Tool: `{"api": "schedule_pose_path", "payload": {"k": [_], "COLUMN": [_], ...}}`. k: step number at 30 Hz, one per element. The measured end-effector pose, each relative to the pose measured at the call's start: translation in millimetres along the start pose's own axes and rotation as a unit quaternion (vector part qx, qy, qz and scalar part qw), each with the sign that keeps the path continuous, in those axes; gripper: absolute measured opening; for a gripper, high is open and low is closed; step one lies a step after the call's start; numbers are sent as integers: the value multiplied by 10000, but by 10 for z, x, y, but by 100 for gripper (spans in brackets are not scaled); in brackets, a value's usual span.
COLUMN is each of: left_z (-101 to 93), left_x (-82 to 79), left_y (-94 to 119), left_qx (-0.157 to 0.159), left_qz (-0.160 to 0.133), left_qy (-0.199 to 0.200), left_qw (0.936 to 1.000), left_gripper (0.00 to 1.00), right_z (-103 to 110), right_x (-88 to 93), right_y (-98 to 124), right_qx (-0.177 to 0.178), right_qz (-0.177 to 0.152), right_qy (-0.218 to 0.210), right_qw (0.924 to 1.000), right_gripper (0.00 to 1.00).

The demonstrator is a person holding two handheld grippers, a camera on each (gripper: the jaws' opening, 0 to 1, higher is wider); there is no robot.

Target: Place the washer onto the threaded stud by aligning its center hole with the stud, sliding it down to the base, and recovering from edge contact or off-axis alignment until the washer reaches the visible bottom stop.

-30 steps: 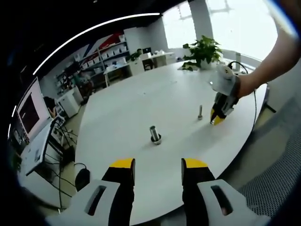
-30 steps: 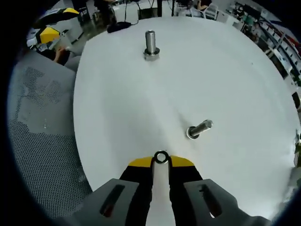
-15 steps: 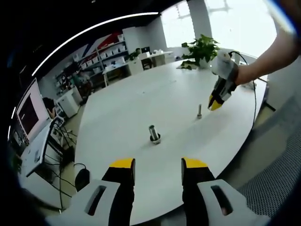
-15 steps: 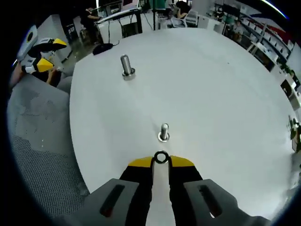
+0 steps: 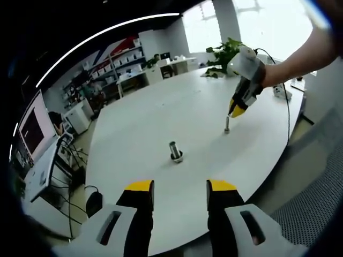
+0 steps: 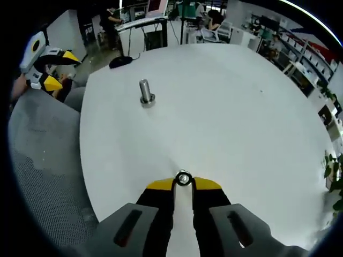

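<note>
Right hand-held gripper [image 6: 183, 182] clamped on small silver metal washer [image 6: 183, 178], directly above thin threaded stud [image 5: 227, 126] for hole alignment; left hand-held gripper [image 5: 180, 188] apart, idle.

Surface [image 5: 161, 115]: carries 2 studs, well apart.
Larger stud [image 5: 175, 151]: upright, near the surface's middle.
Smaller stud [image 5: 227, 126]: upright, nearer the edge.
Right gripper [image 5: 234, 113]: directly above the smaller stud.
Left gripper [image 5: 175, 187]: off the surface's edge.

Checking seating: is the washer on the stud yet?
Not seated. The right tongs hold the washer at their tips, above the thin stud; whether threading has begun cannot be told.
</note>
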State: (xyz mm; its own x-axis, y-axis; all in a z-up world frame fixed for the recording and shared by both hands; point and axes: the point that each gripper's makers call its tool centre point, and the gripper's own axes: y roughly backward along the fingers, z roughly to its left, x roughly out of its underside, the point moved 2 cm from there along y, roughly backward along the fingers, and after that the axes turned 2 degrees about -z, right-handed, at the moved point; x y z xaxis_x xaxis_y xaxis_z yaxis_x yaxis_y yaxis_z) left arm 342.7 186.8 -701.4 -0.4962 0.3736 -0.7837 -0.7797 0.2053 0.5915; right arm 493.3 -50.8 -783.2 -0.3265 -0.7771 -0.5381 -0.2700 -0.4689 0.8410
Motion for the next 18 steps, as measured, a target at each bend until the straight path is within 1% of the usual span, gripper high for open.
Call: {"api": "schedule_pose_path", "payload": {"k": [8,11,18], "left_z": [-4,-1,-5], "left_x": [4,10,7], "left_y": [-2,-8,-9], "left_qx": [4,7,20], "left_qz": [8,13,14], "left_qy": [-8,-8,-8], "left_qw": [10000,10000,10000], "left_gripper": [37,37,37], "right_z": [-4,-7,-12], "right_x": [-31,-11,4], "right_y": [-53,-76,-129], "right_qx": [-34,-32,-71], "right_qz": [91,198,262], "right_qy": [109,116,117], "right_qw": [9999,9997,9996], "right_gripper": [14,14,14]}}
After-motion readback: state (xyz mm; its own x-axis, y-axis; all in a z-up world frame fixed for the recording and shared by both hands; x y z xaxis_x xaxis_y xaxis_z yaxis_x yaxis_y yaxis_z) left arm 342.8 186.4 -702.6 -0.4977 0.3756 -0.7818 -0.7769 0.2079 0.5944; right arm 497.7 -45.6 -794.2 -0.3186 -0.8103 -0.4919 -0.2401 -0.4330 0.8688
